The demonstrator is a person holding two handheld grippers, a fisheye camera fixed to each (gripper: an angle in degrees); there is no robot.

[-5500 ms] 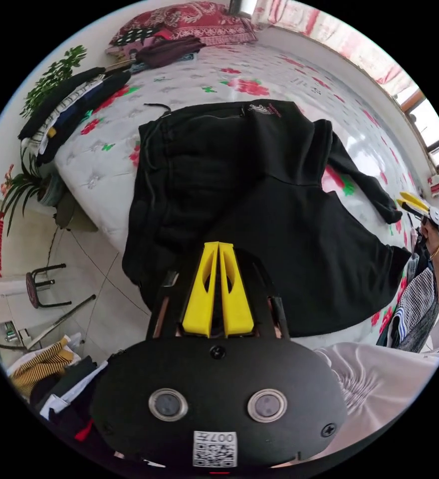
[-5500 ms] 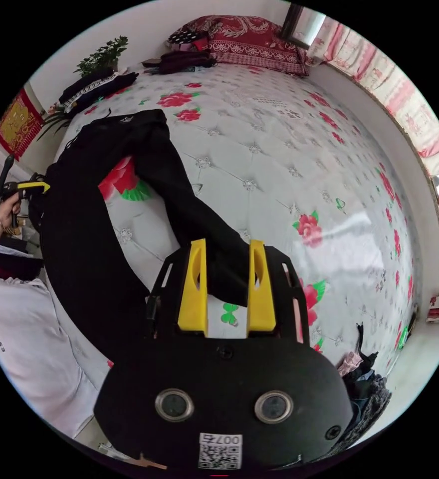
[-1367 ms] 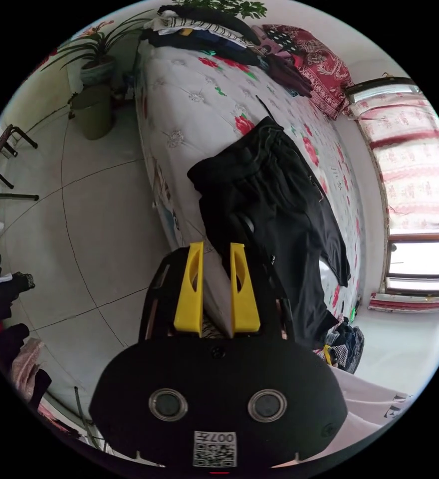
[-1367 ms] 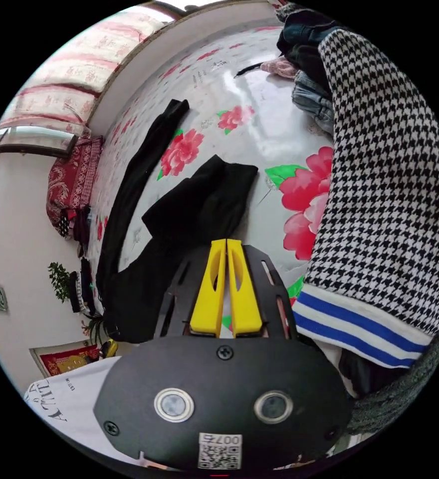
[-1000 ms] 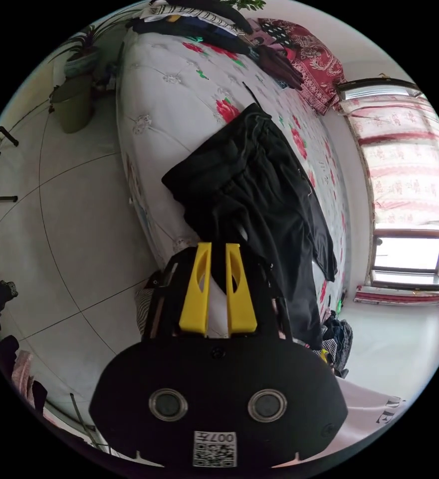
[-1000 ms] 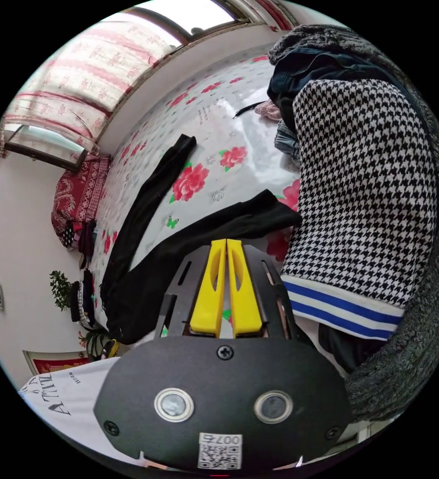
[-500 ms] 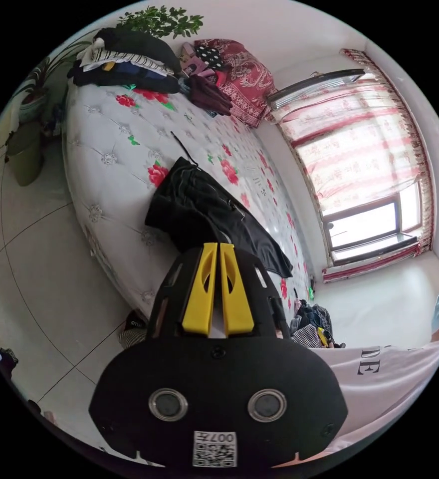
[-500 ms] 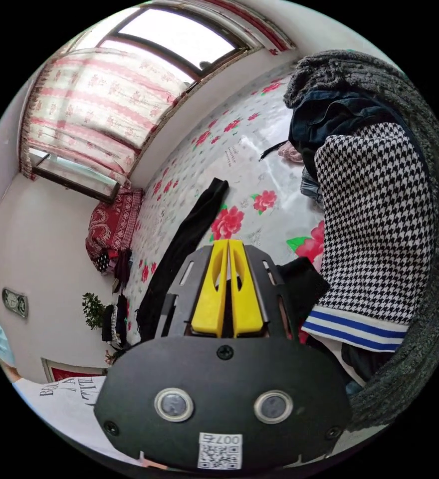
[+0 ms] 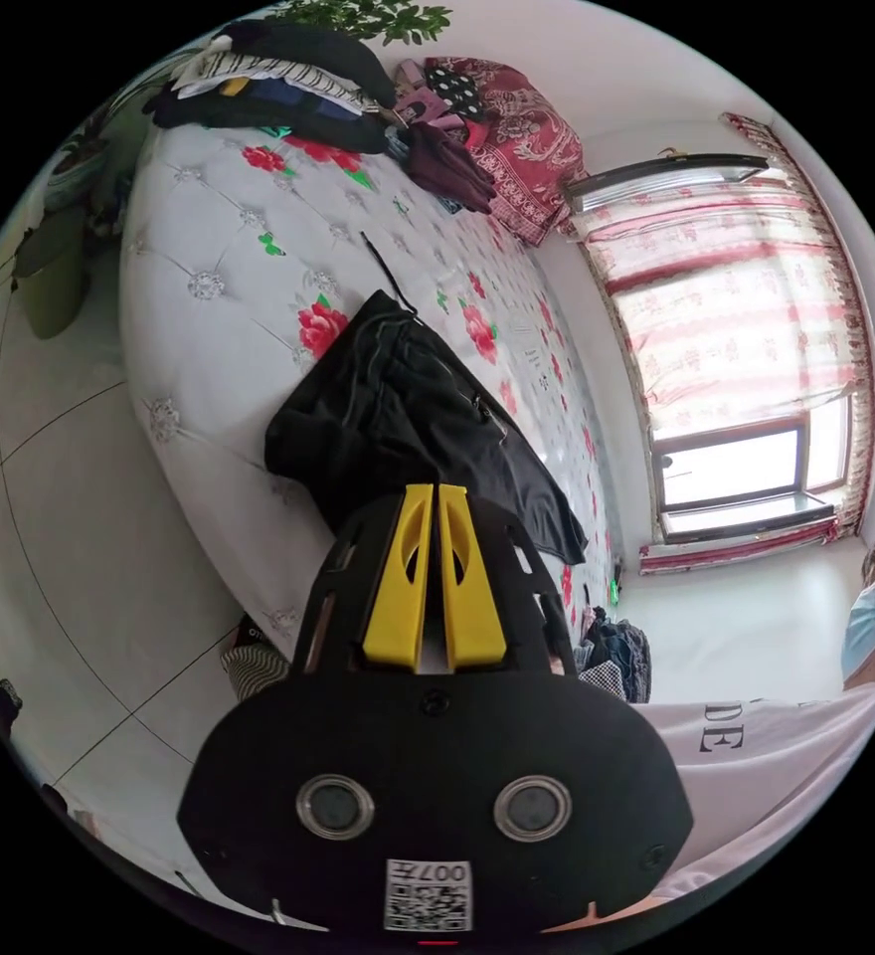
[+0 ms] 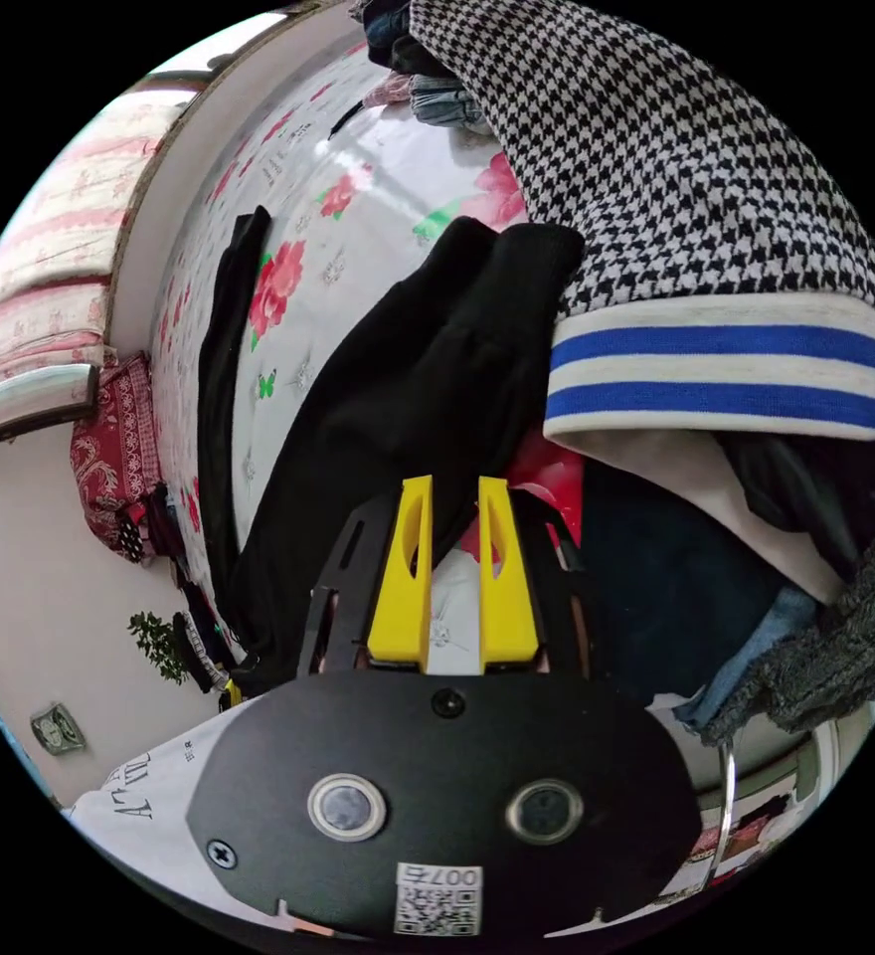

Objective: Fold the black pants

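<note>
Pants, black and matte (image 9: 428,428), lie along the flowered quilted mattress (image 9: 219,259), waistband end bunched ahead of our left gripper (image 9: 436,577), whose jaws are almost together on dark cloth. Our right gripper (image 10: 452,577), jaws narrowly parted, hovers by a leg (image 10: 428,388) beside the houndstooth garment (image 10: 676,179).

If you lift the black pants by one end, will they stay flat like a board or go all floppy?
Probably floppy: the black pants lie in soft wrinkles and droop over the edge of the bed. In the right gripper view one leg trails off in a loose curve, so the free end would likely dangle. The cloth looks thin, so they are probably light for the left tongs.
</note>
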